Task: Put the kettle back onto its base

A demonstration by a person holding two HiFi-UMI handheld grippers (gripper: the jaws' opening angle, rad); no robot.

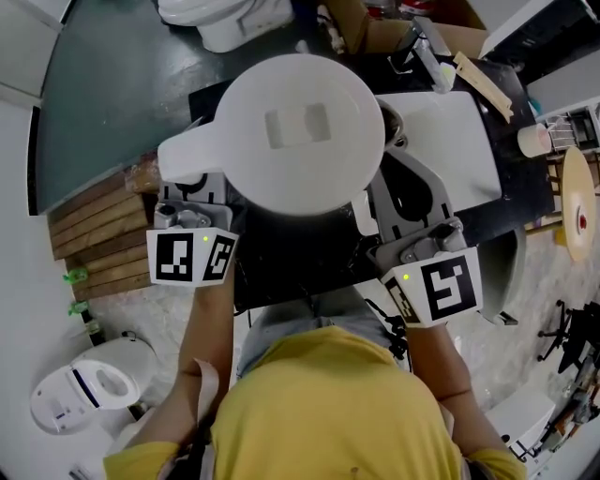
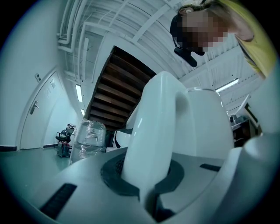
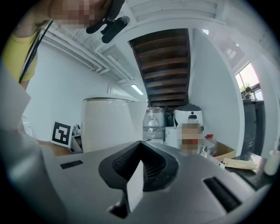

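Observation:
A white kettle with a round lid hangs over the dark table, its handle toward the left. My left gripper is shut on that handle; the kettle body rises just behind it. My right gripper sits beside the kettle's right flank, with the kettle ahead and to its left. Its jaws stand closed on a thin white flat piece; what that piece is I cannot tell. The kettle's base does not show; the kettle hides the table below it.
A white slab-like object lies right of the kettle. Behind it are a cardboard box and a wooden stick. A plastic-wrapped bottle and a white appliance with a dark top stand ahead. Wooden slats lie on the floor at left.

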